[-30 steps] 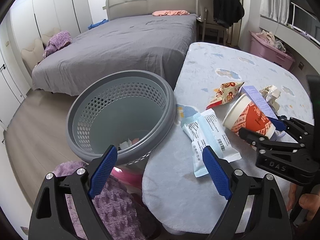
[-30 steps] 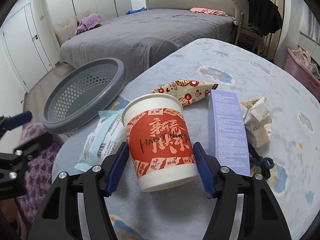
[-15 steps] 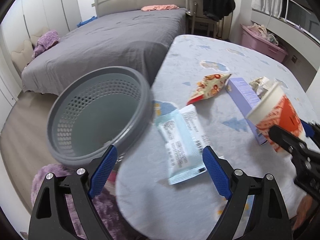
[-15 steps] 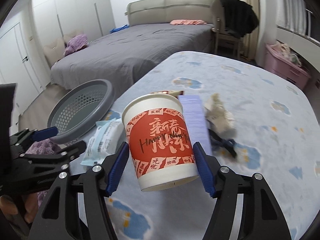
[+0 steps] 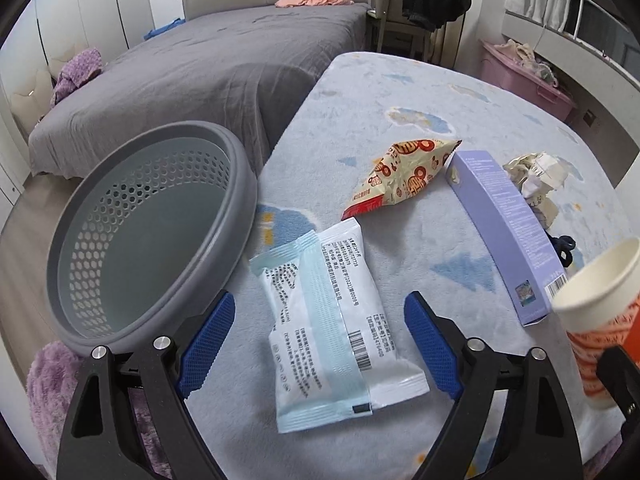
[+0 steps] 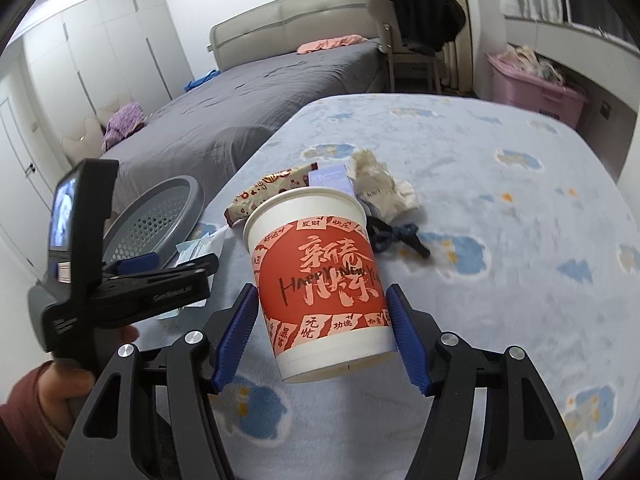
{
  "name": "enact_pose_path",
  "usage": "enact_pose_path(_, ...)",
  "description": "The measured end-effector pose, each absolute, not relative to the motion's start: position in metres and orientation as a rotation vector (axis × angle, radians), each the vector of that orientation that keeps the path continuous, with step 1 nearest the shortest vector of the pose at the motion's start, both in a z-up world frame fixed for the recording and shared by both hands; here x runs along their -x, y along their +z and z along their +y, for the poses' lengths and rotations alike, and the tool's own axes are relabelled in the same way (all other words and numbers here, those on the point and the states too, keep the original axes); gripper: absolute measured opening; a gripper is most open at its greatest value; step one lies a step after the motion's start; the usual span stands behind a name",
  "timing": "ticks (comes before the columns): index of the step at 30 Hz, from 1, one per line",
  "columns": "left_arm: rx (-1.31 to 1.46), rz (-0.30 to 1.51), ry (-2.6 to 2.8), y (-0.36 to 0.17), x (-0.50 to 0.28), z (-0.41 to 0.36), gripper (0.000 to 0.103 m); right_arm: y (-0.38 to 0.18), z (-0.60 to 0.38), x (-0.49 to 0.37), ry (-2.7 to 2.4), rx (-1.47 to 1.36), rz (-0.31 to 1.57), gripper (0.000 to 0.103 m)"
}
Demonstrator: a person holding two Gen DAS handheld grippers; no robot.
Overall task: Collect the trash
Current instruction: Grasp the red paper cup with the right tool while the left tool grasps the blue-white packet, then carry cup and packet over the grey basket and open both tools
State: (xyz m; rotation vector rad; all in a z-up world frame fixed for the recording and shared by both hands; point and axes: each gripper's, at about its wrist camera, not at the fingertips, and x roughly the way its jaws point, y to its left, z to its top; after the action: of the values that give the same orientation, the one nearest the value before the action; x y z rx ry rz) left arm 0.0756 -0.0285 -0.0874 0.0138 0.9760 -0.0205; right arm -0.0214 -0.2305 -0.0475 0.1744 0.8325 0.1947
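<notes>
Over on the blue cloud-print blanket (image 5: pixel 400 92) things have shuffled a bit in the last second. My right gripper (image 6: pixel 320 334) has the red-and-white paper cup (image 6: pixel 316 276) squeezed between its blue pads, and where the cup was sitting down among the clutter a second ago, it's now lifted clear of the blanket and tilted a little. So that piece is basically picked, it just needs carrying over to the grey perforated basket (image 5: pixel 148 232), which sits at the blanket's left edge, well apart from the cup. Meanwhile my left gripper (image 5: pixel 318 346) has swung away from the basket and come down over the pale blue and white packet (image 5: pixel 332 328). The packet lies flat between the two fingers now, but the pads aren't touching it, the jaws stand wide and have just been closing in a touch. My guess is that's the next grab. Rest of the junk is untouched as far as I can tell: the red-patterned snack wrapper (image 5: pixel 400 176), the lilac box (image 5: pixel 500 224), the crumpled paper (image 5: pixel 536 176) and some dark tangled thing (image 6: pixel 396 236) beside it. Floppy packet could slip if I pinch only the edge, so I'd go for the middle.
</notes>
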Motion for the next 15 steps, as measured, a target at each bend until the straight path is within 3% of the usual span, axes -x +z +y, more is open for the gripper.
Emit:
enact_pose_path(6,0.004,1.015,-0.056,-0.099,-0.078,-0.027,0.059,-0.051,-0.229,0.025,0.187,-0.185,0.850,0.063)
enact_pose_path(15,0.007,0.966,-0.105,-0.085,-0.062,-0.022,0.056,-0.046,-0.220,0.025,0.188,-0.187,0.851,0.063)
